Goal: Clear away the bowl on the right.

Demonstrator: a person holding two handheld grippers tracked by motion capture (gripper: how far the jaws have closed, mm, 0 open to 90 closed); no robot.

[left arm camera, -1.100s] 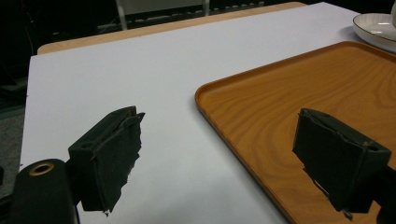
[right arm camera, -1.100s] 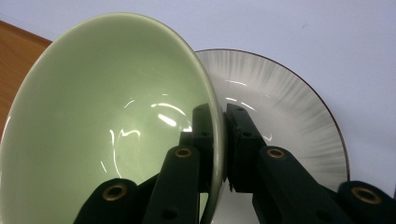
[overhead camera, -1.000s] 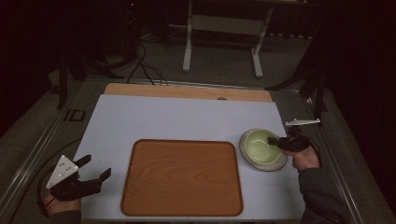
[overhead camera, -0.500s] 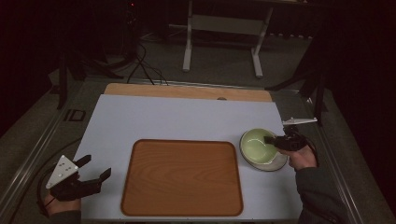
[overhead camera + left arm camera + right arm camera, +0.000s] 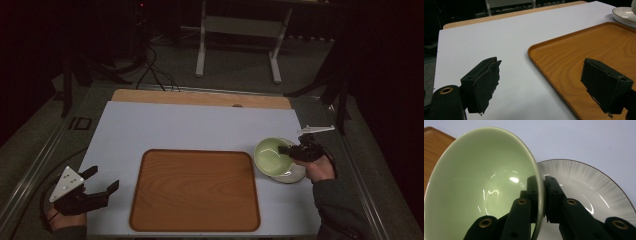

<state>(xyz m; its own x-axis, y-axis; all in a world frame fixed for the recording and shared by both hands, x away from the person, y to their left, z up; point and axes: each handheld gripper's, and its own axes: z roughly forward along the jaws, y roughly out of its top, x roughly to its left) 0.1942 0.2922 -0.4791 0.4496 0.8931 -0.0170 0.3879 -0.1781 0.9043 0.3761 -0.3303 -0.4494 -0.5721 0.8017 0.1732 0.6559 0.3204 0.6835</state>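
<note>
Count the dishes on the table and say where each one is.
2. A green bowl, tilted, its rim pinched by the right gripper; under it a white plate, right of the wooden tray. None looks hidden.

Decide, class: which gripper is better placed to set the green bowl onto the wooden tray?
Right. The right gripper is shut on the green bowl's rim beside the wooden tray; the left gripper hangs open.
</note>
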